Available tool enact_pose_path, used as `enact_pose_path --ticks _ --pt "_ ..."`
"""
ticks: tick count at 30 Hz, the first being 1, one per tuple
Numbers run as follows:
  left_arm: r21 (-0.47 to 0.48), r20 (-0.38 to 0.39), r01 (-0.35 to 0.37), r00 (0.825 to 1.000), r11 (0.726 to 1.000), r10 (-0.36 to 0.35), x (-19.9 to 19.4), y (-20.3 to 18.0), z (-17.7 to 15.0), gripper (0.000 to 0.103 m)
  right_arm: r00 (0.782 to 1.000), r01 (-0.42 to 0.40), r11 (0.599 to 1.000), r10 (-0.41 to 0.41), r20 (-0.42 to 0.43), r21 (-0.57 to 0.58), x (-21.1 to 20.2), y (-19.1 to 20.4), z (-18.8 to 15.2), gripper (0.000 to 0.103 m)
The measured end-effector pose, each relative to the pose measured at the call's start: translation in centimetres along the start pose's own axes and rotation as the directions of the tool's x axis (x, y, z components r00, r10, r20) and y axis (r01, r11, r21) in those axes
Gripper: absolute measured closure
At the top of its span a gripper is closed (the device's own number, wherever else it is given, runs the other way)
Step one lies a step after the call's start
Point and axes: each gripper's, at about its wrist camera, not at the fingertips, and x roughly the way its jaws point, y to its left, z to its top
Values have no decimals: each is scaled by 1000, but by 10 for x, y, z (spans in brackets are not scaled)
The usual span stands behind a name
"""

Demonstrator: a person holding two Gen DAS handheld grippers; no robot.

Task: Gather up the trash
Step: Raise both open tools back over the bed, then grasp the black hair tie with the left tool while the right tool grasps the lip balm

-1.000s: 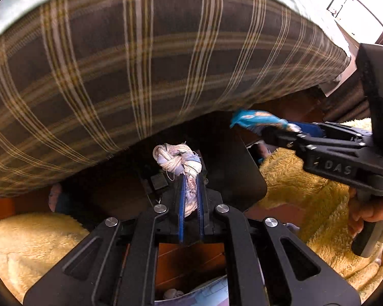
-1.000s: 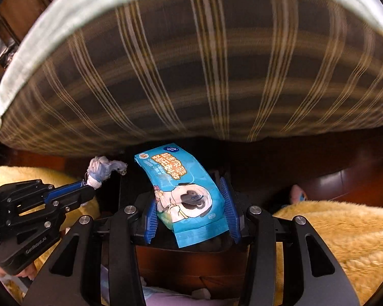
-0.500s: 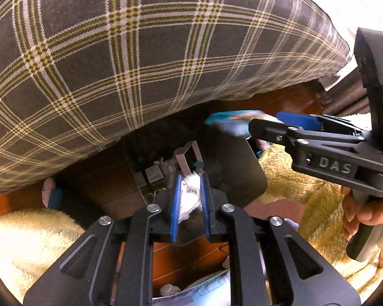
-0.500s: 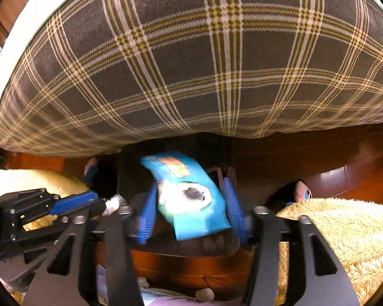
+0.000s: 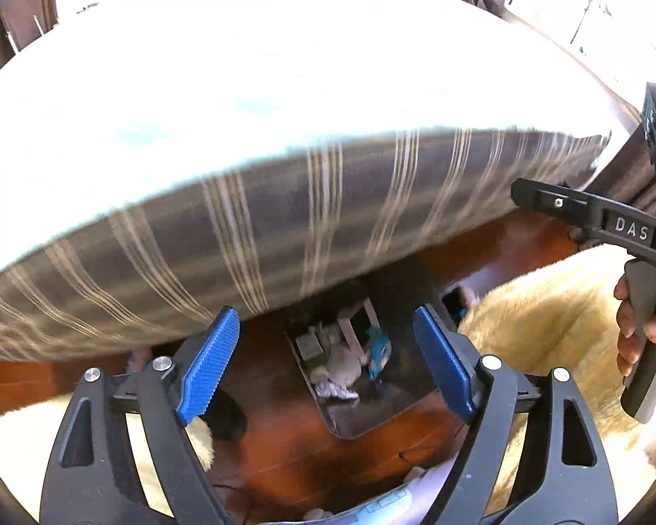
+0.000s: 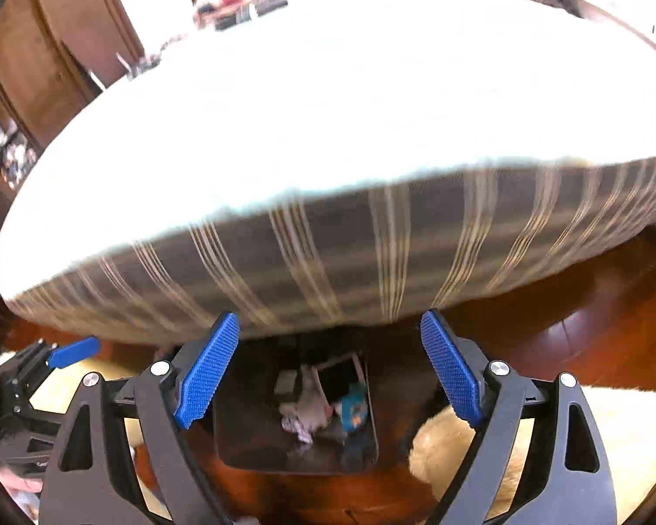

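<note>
1. Bed (image 5: 284,87): white top, dark plaid side; fills the upper half of both views, blurred.
2. Floor (image 5: 310,459): red-brown wood, below the bed's edge.
3. Rug (image 5: 546,319): cream, shaggy, on the floor to the right of the bin; another cream patch at lower left.
4. Left tool (image 5: 326,367): jaws wide, just been opening, nothing between the blue pads (image 5: 207,367); it hangs above the bin, touching none of the trash.
5. Right tool (image 6: 328,367): jaws wide, just been opening, empty; also above the bin. In the left view its black body shows at right, its handle gripped by a hand (image 5: 638,328).
6. Bin (image 6: 249,437): dark, open-topped, on the floor just under the bed's edge, framed between each tool's pads.
7. Trash, inside the bin: blue packet (image 6: 354,409) at right, pale tissue wad (image 6: 310,411) beside it, apparently touching; other small scraps, too blurred to name.
</note>
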Motion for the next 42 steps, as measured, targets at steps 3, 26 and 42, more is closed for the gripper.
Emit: enact_pose_path --ticks 3,26,42 --pt "-7 62 0 998 1000 0 -27 2 16 24 998 -7 1000 8 55 -19 -23 6 17 15" --pt "-101 207 -109 970 989 128 -46 89 171 21 986 29 993 -9 166 -117 16 30 172 12" --pt "-148 169 -203 959 968 227 32 151 284 21 995 86 995 -84 44 -51 117 19 259 38"
